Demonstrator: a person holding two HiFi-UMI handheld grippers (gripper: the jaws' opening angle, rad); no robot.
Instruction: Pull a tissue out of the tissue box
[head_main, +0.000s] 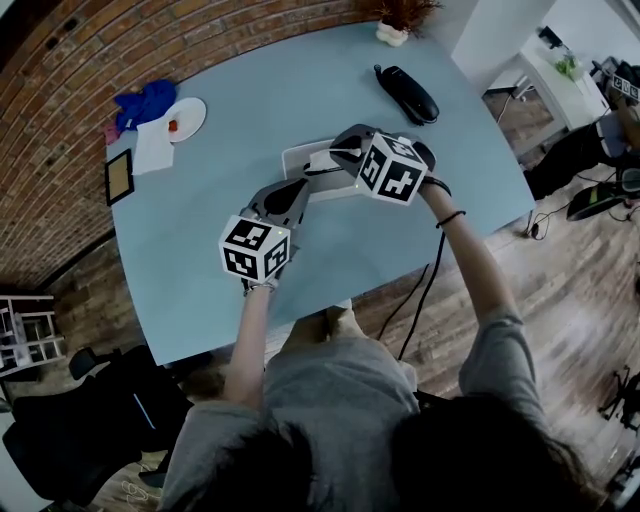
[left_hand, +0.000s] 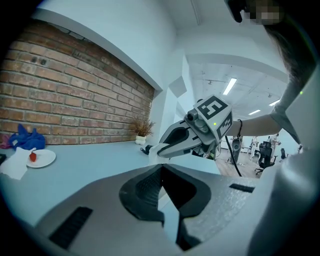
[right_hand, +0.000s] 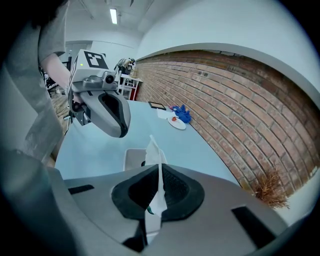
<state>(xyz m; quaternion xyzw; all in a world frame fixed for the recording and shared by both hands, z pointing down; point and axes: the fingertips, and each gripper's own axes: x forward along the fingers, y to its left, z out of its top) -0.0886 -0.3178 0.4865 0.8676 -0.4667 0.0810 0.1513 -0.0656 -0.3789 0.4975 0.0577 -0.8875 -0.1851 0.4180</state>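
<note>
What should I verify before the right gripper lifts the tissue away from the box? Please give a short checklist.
1. Right gripper grips the tissue: ok, its jaws are shut on it.
2. Tissue is fully out of the tissue box: cannot tell from these views.
3. Left gripper steadies the box: not ok, its jaws are together on nothing.
4. Phone and plate lie apart from the box: ok.

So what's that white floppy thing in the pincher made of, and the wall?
The tissue in the right gripper looks like thin, soft paper: it stands creased, with a ragged edge. The wall looks like rough red brick, with mortar lines showing.
</note>
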